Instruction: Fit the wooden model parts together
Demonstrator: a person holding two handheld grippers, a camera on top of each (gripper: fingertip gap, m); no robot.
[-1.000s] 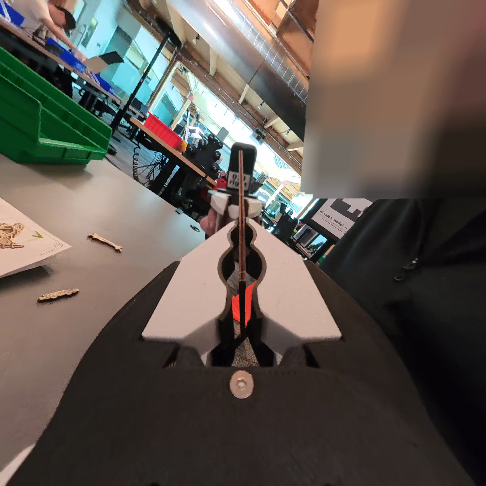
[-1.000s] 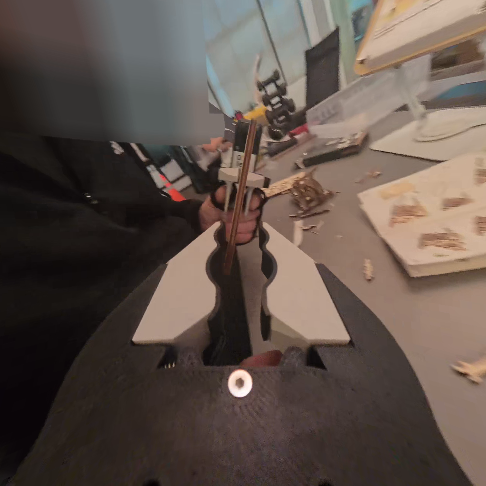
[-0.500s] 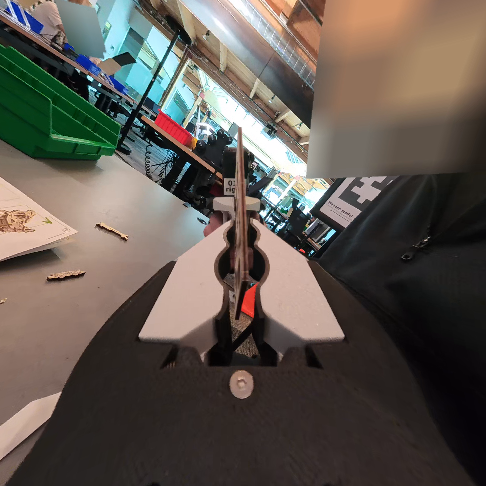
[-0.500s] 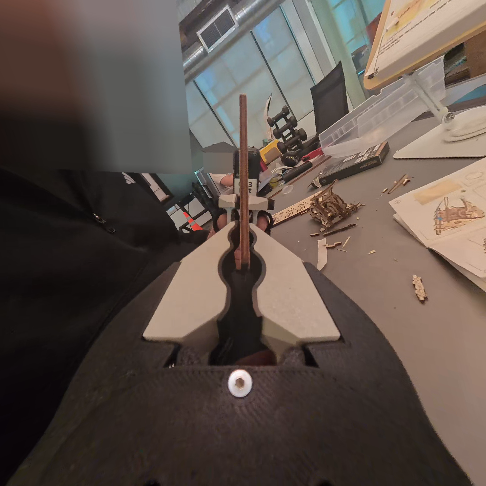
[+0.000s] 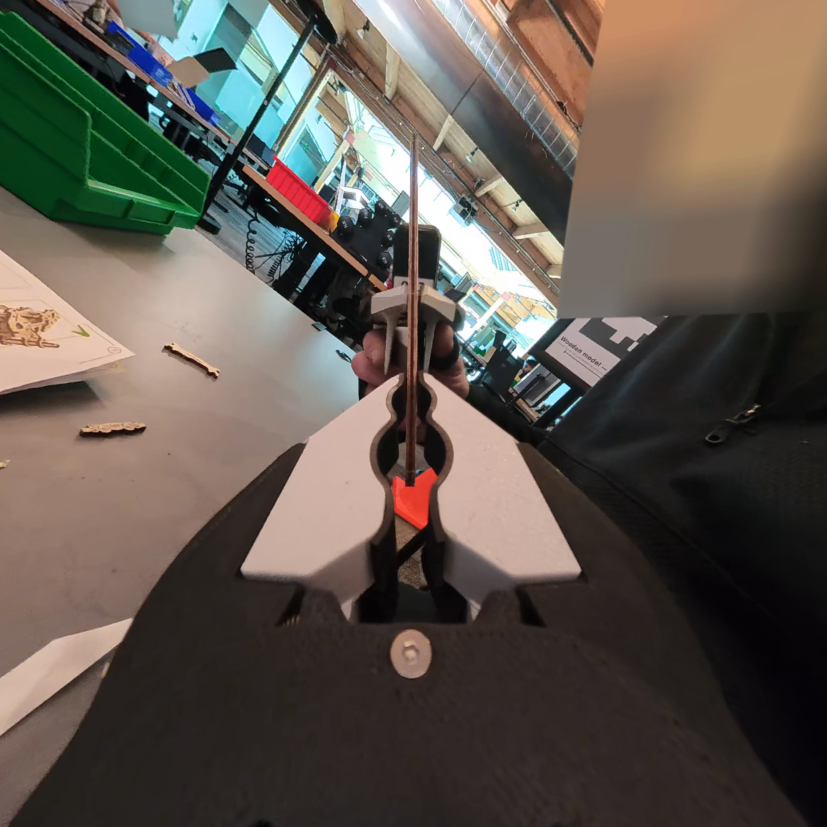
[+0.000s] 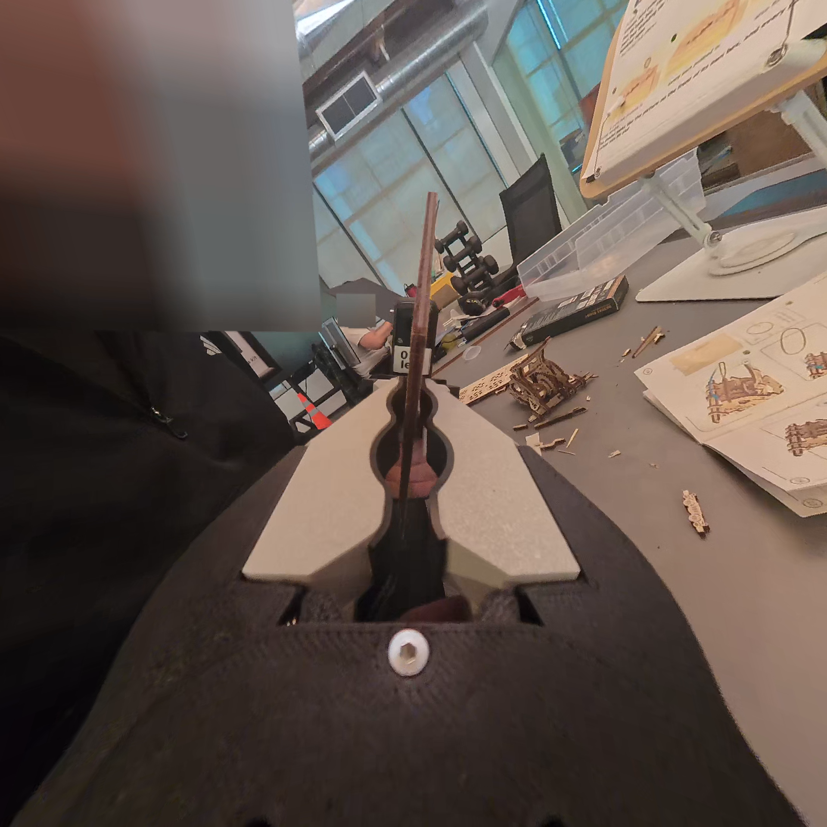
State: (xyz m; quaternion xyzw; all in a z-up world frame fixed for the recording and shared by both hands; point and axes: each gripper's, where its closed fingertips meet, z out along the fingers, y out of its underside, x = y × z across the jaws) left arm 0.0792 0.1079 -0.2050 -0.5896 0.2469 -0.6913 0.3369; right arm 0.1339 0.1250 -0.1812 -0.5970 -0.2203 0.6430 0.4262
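A thin brown wooden sheet stands upright and edge-on between my two grippers, which face each other above the grey table. My left gripper is shut on its near edge. My right gripper is shut on the opposite edge of the sheet. The right gripper also shows farther off in the left wrist view, held by a hand. A partly built wooden model sits on the table to the right, beside a flat parts sheet.
Green bins, a paper page and loose wooden pieces lie at left. An instruction booklet, a loose piece, a black box, a clear tray and a board on a stand are at right. A dark jacket is close by. Tip to tip, the grippers are about 7 centimeters apart.
My right gripper was open around the tilted sheet and has shut on it. The sheet now stands upright. My left gripper has stayed shut on it.
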